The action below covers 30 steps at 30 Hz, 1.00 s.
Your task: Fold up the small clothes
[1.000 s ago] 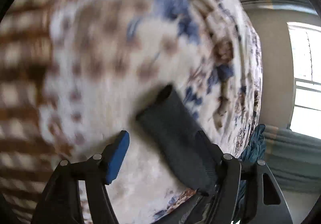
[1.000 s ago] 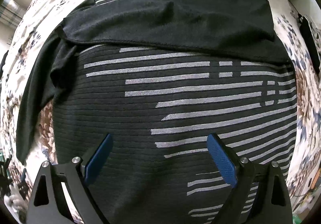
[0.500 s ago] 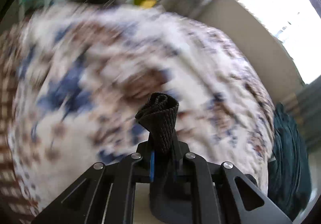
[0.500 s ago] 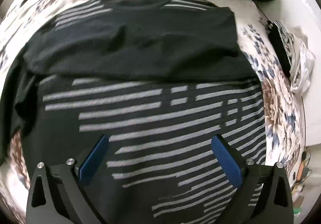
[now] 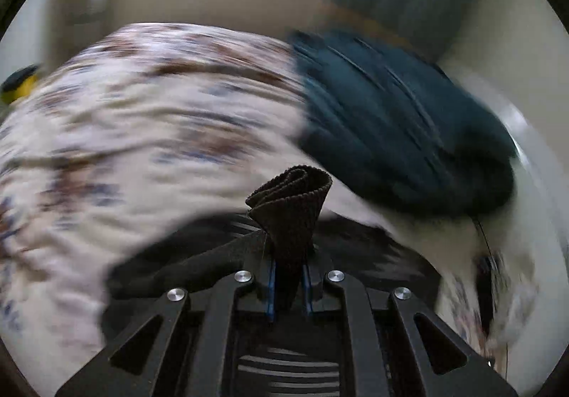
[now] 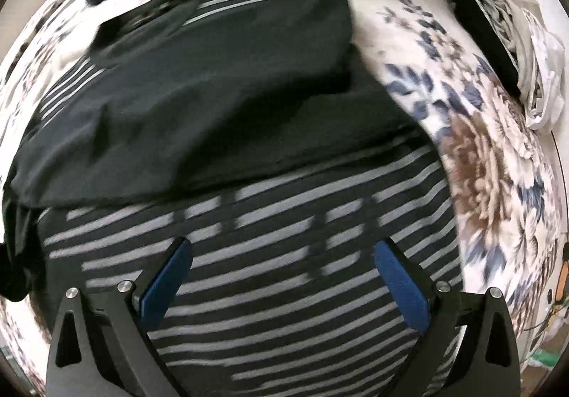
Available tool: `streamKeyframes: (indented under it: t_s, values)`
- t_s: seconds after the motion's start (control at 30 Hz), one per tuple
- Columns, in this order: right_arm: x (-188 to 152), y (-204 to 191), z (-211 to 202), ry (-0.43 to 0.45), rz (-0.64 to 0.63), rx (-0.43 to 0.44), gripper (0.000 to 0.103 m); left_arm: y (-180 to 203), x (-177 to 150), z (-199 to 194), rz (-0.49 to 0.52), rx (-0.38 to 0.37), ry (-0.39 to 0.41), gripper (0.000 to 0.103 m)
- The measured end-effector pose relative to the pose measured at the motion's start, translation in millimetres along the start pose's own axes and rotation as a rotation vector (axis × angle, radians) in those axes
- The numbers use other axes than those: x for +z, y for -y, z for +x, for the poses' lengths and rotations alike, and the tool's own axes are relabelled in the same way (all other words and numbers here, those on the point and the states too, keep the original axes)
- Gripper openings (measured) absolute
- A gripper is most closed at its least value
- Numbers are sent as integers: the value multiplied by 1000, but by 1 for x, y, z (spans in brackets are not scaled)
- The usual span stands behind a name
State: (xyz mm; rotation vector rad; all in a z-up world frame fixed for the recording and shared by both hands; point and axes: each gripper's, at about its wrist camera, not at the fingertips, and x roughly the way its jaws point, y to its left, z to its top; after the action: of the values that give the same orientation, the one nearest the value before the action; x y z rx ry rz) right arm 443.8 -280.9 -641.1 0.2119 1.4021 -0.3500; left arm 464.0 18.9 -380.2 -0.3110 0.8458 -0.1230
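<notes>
Two hand-held grippers, one sweater half folded on the bed.

Your left hand-held gripper (image 5: pixel 288 285) is pinching a rolled cuff (image 5: pixel 290 199) of the sweater (image 6: pixel 249 219), pads pressed tight on the knit, with the sleeve trailing down toward the body below. Your right hand-held gripper (image 6: pixel 284 285) hangs over the striped front with its jaws spread wide and nothing between them. One sleeve already lies folded across the chest, so you look to be on the second sleeve fold. Next, carry the cuff over the chest, lay it flat across the first sleeve, then release. Keep clear of the teal garment (image 5: pixel 398 127) near the collar on the bed (image 6: pixel 473 134).
</notes>
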Motion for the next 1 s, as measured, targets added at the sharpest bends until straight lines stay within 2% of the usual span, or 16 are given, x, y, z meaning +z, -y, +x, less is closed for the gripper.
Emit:
streamKeyframes:
  t_s: [0.17, 0.33, 0.37, 0.43, 0.47, 0.5, 0.57, 0.63, 0.7, 0.73, 0.77, 0.8, 0.87, 0.93, 0.97, 1.0]
  values:
    - [25, 48, 9, -5, 37, -7, 103, 130, -42, 72, 171, -141, -143, 8]
    - [34, 91, 15, -40, 47, -27, 103, 195, -71, 109, 236, -187, -293, 11]
    - [34, 97, 15, -43, 50, -24, 103, 202, -74, 115, 242, -190, -336, 16]
    - [39, 114, 12, -48, 55, -2, 103, 205, -78, 119, 240, -197, -381, 44]
    - [41, 120, 10, -49, 62, 11, 103, 201, -78, 116, 231, -201, -385, 66]
    - [43, 128, 5, -48, 79, 30, 103, 191, -76, 106, 208, -210, -372, 73]
    - [51, 141, -7, -41, 119, 87, 103, 169, -71, 89, 179, -185, -344, 73]
    - [59, 147, -19, -25, 150, 145, 103, 128, -63, 69, 135, -122, -303, 74]
    - [72, 145, -32, 4, 176, 232, 103, 79, -54, 44, 105, 10, -244, 79]
    - [79, 141, -35, 11, 180, 275, 103, 59, -51, 36, 94, 70, -224, 79]
    - [90, 133, -35, 14, 173, 325, 103, 30, -49, 26, 77, 162, -198, 80]
    - [97, 121, -33, 11, 166, 350, 103, 16, -52, 24, 68, 210, -187, 80]
    - [114, 98, -19, 6, 136, 363, 103, -27, -56, 25, 30, 314, -207, 80]
    - [127, 77, -3, 5, 97, 305, 102, -68, -61, 29, -39, 373, -234, 80]
    - [134, 66, 10, -14, 62, 260, 98, -79, -63, 31, -57, 390, -239, 80]
    - [140, 57, 24, -39, 33, 224, 74, -89, -66, 33, -73, 400, -241, 80]
